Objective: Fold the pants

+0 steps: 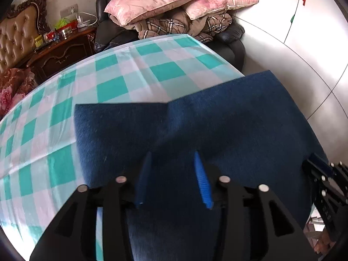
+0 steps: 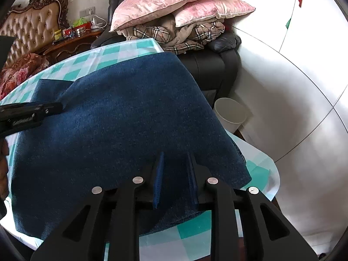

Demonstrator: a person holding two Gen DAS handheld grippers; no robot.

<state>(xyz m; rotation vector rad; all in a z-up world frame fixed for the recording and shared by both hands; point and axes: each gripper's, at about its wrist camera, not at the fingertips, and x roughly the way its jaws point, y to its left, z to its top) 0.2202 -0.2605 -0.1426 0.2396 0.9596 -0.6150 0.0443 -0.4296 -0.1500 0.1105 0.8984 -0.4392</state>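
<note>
Dark blue pants lie folded on a table under a teal and white checked cloth. Two layers meet in a notch at the far edge. My left gripper hovers over the near part of the pants, with its blue pads apart and nothing pinched between them. In the right wrist view the pants reach the table's right edge. There my right gripper stands with a narrower gap above the fabric near its right hem, and no cloth is gripped. The left gripper's body shows at the left of that view.
A black armchair behind the table carries pink pillows and a plaid blanket. A white bin stands on the floor beside the table's right edge. A wooden nightstand and a tufted headboard are at the far left.
</note>
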